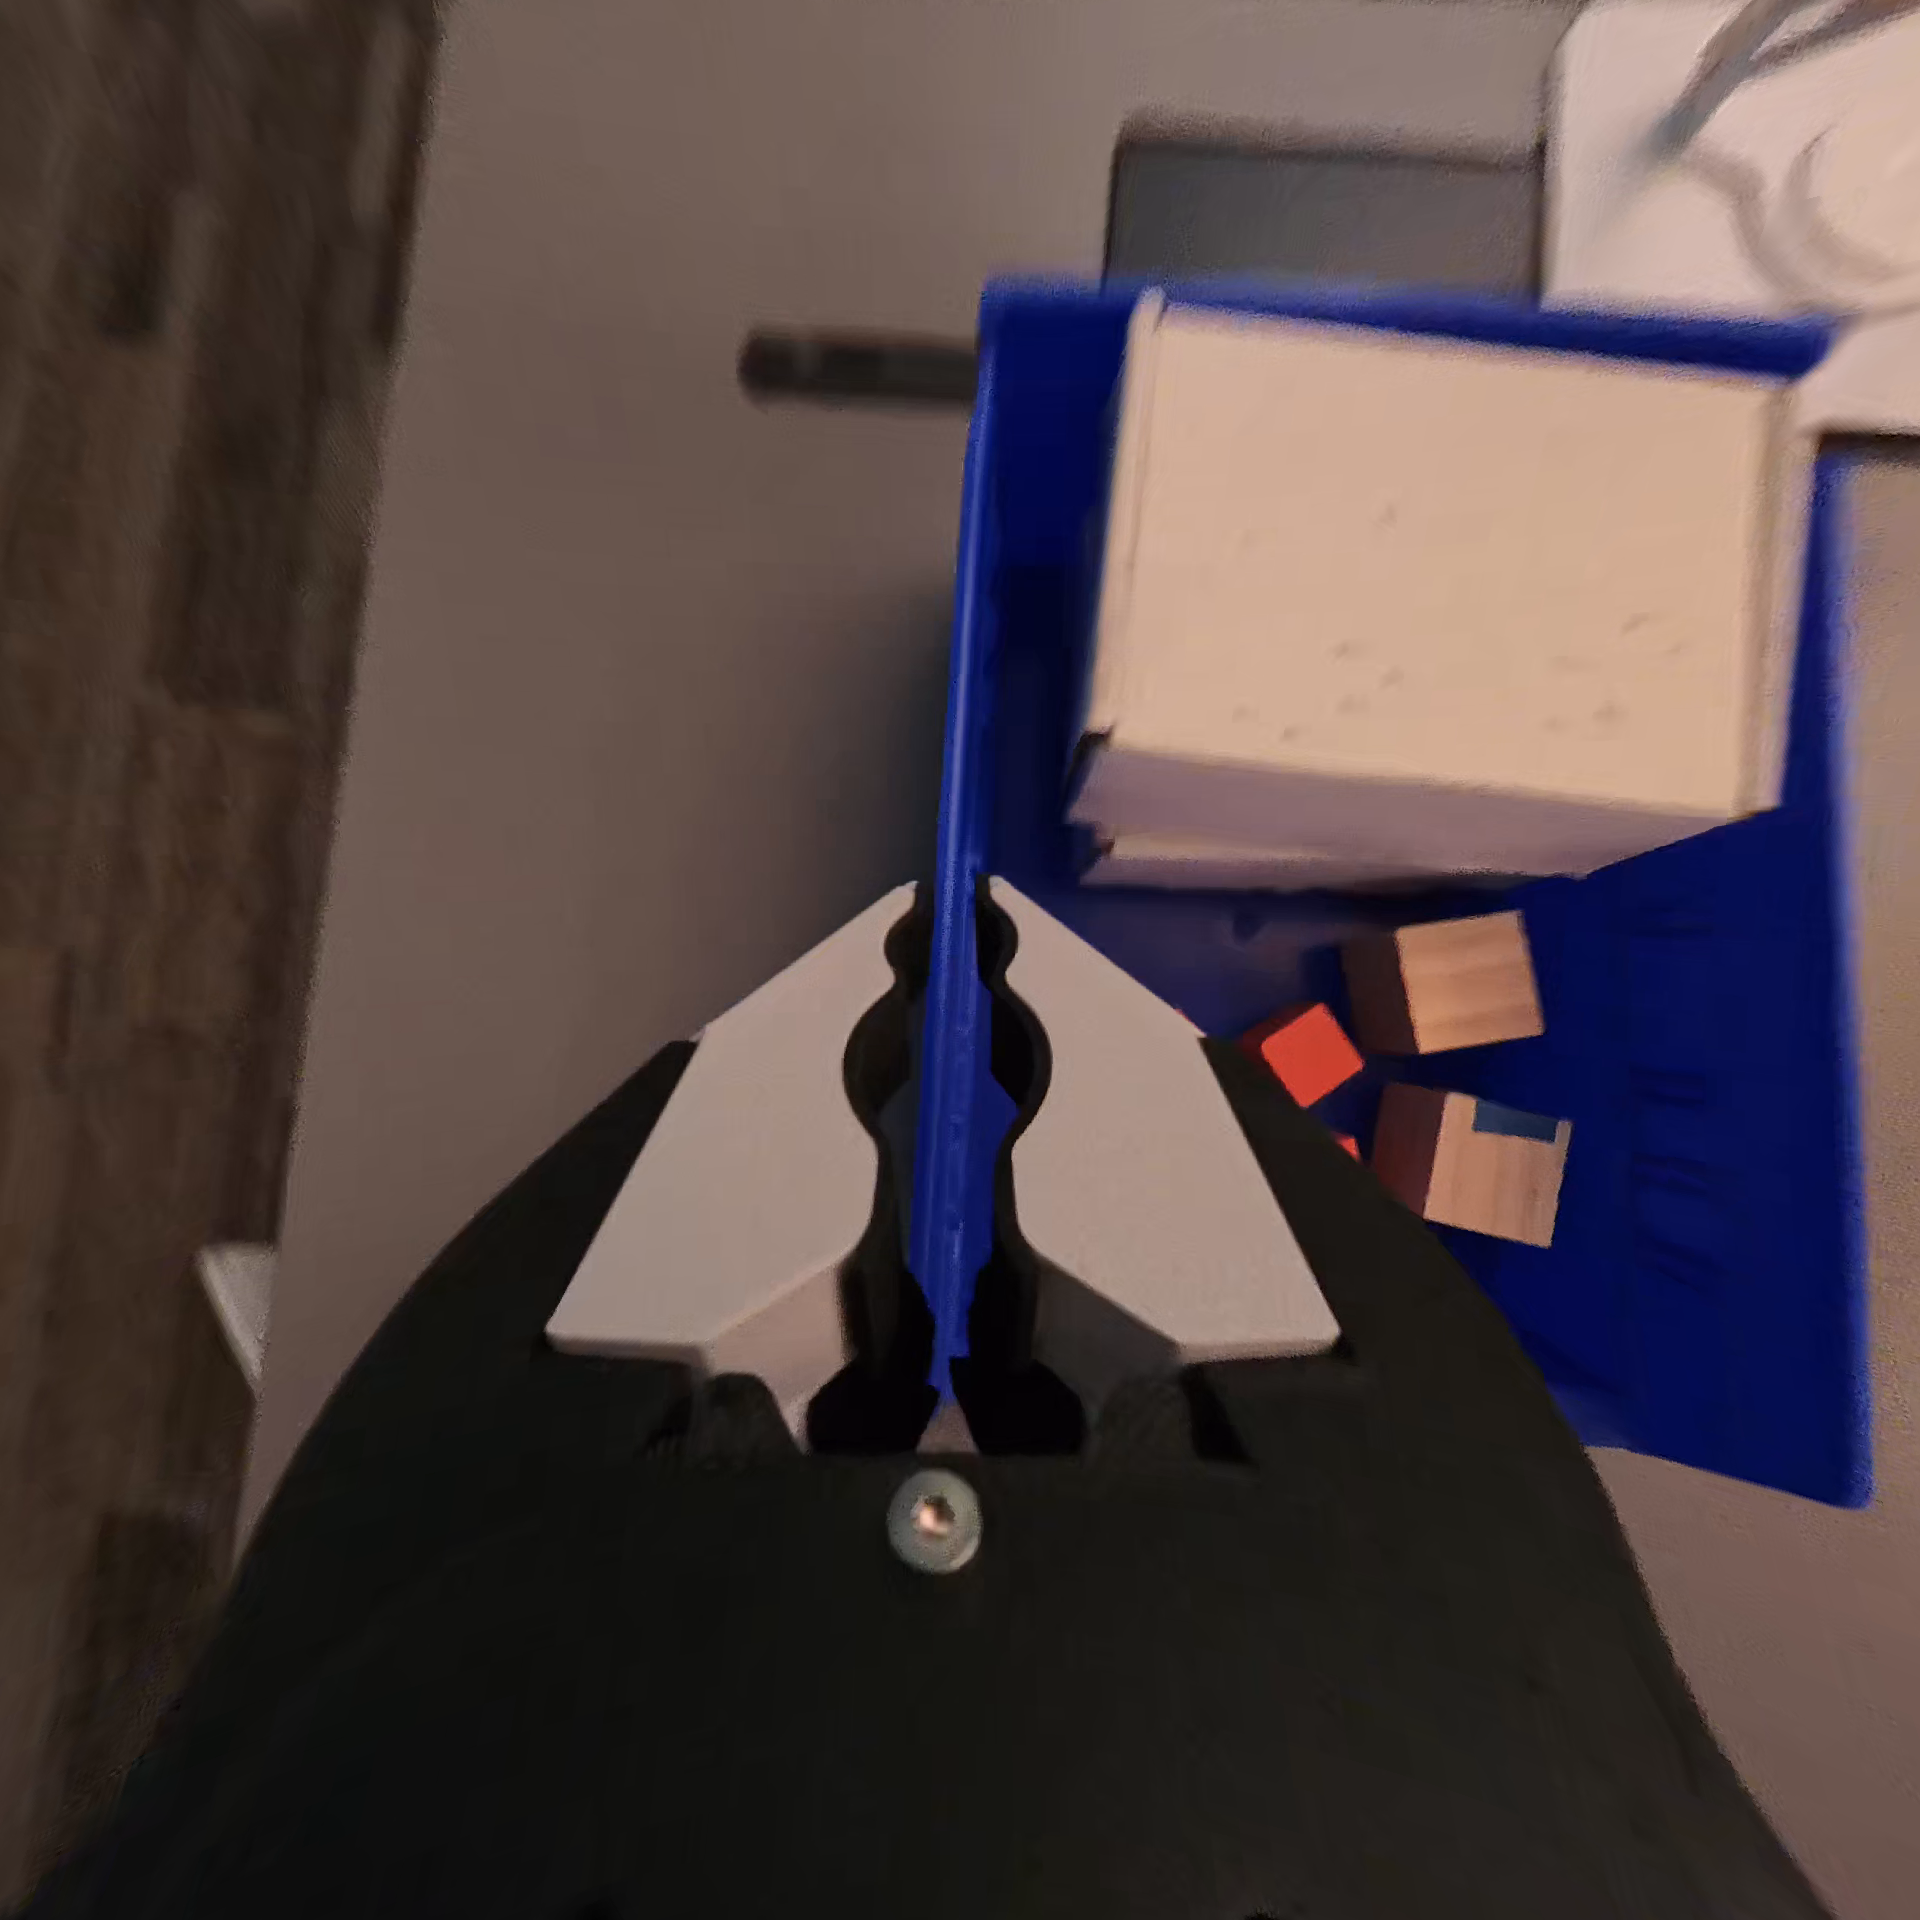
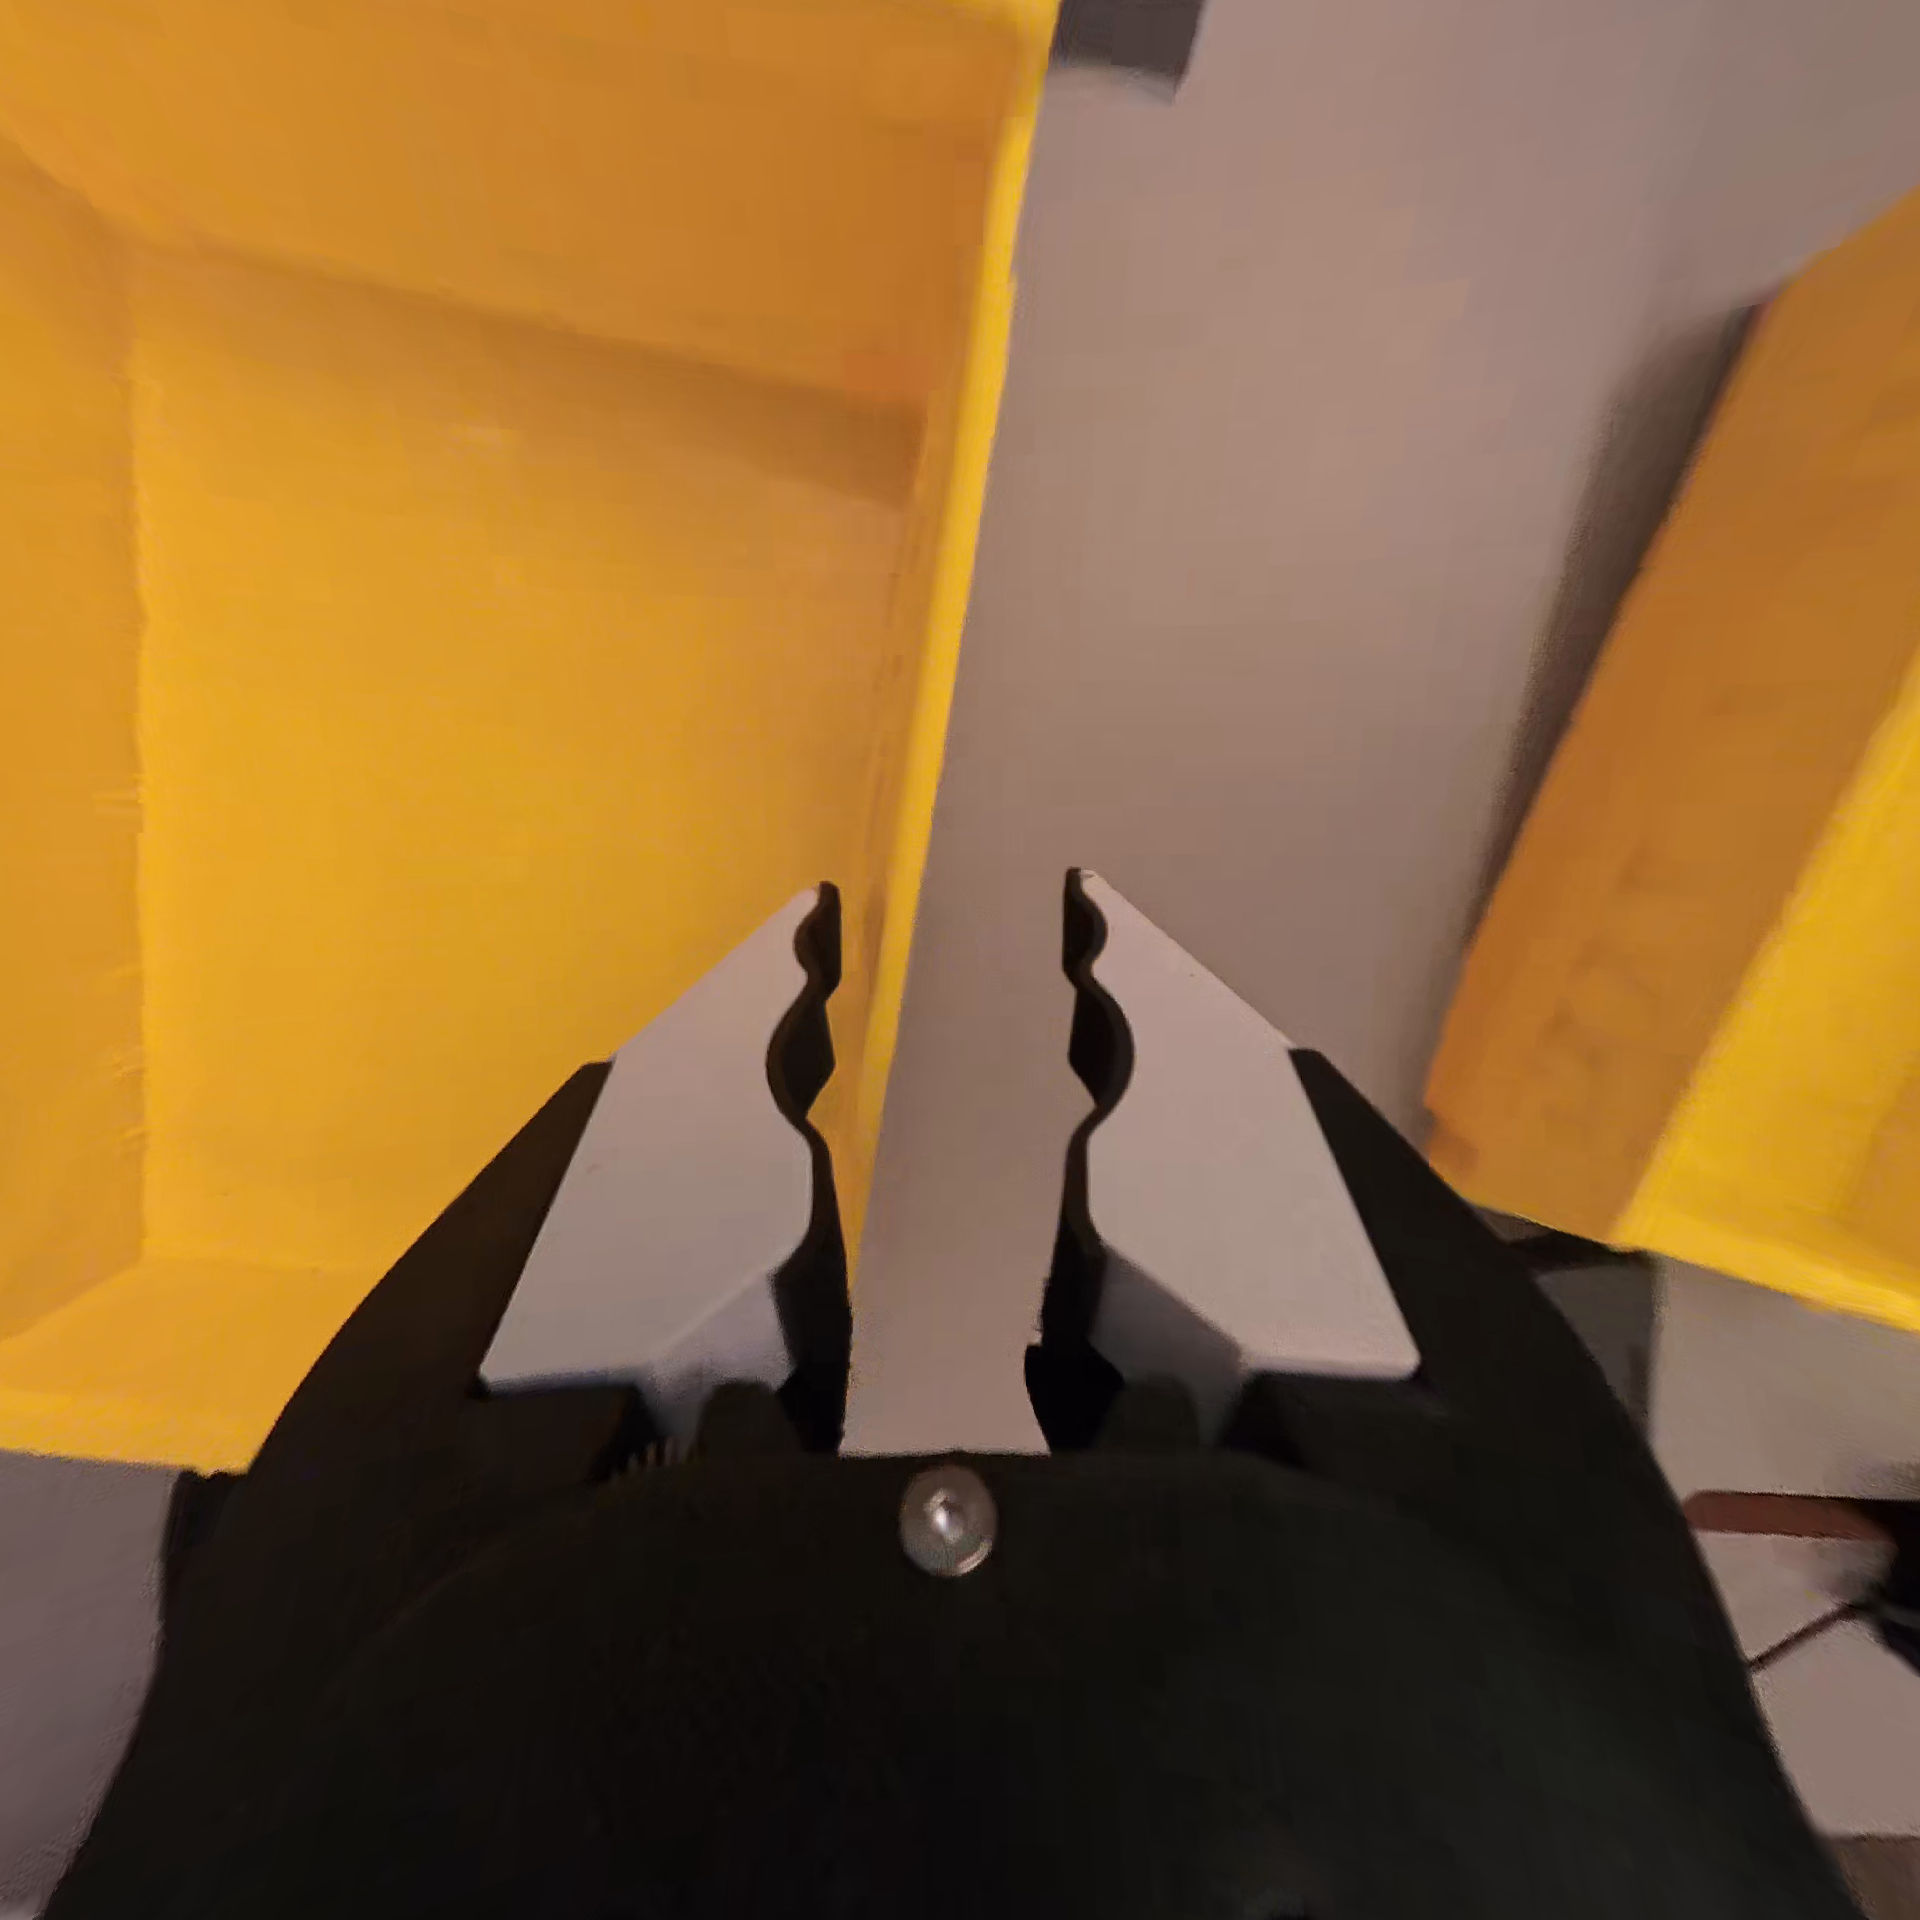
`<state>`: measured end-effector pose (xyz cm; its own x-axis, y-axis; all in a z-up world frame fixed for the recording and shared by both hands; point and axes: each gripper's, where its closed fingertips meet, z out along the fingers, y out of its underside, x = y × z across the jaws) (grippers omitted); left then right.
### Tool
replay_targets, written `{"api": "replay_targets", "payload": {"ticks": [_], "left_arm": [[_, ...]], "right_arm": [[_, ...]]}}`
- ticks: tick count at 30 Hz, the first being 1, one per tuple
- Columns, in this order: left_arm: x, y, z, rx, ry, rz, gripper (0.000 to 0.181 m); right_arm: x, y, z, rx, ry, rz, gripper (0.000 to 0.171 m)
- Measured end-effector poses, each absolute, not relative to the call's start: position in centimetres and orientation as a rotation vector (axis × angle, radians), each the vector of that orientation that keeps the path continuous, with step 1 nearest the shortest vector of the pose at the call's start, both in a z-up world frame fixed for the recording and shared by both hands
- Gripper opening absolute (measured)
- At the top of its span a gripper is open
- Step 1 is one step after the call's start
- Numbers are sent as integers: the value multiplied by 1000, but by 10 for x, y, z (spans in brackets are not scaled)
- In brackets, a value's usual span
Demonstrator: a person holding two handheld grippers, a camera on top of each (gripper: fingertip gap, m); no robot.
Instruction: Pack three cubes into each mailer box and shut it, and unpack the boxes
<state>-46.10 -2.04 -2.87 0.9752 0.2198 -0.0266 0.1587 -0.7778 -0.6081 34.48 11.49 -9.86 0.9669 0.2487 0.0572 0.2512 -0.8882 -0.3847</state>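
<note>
In the left wrist view my left gripper point(image 1: 953, 894) is shut on the left wall of a blue bin point(image 1: 961, 727). Inside the bin lies a white mailer box point(image 1: 1423, 613), closed, at the far end. Nearer lie two wooden cubes point(image 1: 1449, 982) point(image 1: 1475, 1169) and a red cube point(image 1: 1311, 1051); another red bit shows beside my right finger. In the right wrist view my right gripper point(image 2: 951, 894) is open and empty. Its left finger is inside an empty yellow bin point(image 2: 499, 675), by the bin's right wall point(image 2: 956, 623); its right finger is outside, over the grey table.
A second yellow bin point(image 2: 1704, 810) stands tilted at the right of the right wrist view. In the left wrist view a dark rod point(image 1: 852, 364) and a dark flat panel point(image 1: 1320, 208) lie beyond the blue bin, a white object point(image 1: 1745, 156) at top right, wood floor point(image 1: 156, 623) left. One gripper's finger ends stand about 80 centimeters off the other's. About 15 centimeters separates my left fingertips from the red cube point(image 1: 1311, 1051).
</note>
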Motion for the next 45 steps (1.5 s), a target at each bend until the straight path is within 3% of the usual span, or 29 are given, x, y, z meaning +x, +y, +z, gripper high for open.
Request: {"api": "replay_targets", "payload": {"ticks": [2,6,8,9,10,11,15,18,20,22,24,29,45], "left_arm": [[-452,-11,11,-2296,-159,167,14],[-418,7,97,-1807,79,236,56],[-392,11,120,-1621,183,230,77],[-376,14,123,-1588,237,205,83],[-362,18,121,-1585,276,173,95],[-348,22,116,-1598,312,135,104],[-299,52,66,-1756,655,79,114],[-306,75,16,-2125,968,100,127],[-310,74,-2,-2314,1130,10,122],[-315,79,-11,-2381,1263,31,132],[-319,87,-21,-2410,1364,79,130],[-343,86,-63,-2599,1602,242,133],[-362,80,-94,-2683,1772,289,135]], "right_arm": [[343,130,-59,-2520,-381,-76,43],[313,150,55,-1910,-437,-105,45],[283,140,105,-1614,-450,9,62],[262,129,123,-1484,-486,96,82],[240,116,141,-1344,-525,189,103],[221,103,156,-1233,-556,264,106],[173,81,165,-1201,-672,414,106],[158,78,161,-1201,-740,405,103],[150,76,153,-1204,-805,424,103],[146,77,143,-1228,-848,445,102],[149,81,137,-1260,-848,442,99],[157,70,156,-1184,-805,459,89],[145,87,133,-1269,-864,383,81]]}}
